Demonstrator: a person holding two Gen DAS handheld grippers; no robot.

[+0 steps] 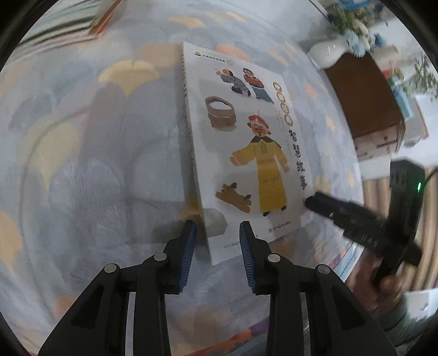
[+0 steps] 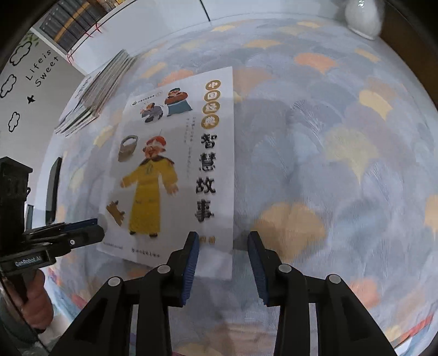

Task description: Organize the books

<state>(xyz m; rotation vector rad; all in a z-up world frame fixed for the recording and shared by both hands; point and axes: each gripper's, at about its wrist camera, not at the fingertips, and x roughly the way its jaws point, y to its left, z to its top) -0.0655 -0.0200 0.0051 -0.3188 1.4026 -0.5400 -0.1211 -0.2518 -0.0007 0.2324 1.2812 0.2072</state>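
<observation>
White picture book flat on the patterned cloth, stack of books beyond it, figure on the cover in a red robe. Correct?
Not quite: the robe is yellow, not red, as the right wrist view shows. The rest holds: the book lies flat on the cloth, with the stack beyond it.

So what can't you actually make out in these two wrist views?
- Stack of books: left wrist view, cut off by the top edge and smeared by motion; titles unreadable.
- White book: small print along its bottom is too small in either view.
- Vase: right wrist view, cropped by the top edge.
- Right tongs: left wrist view, blurred.
</observation>
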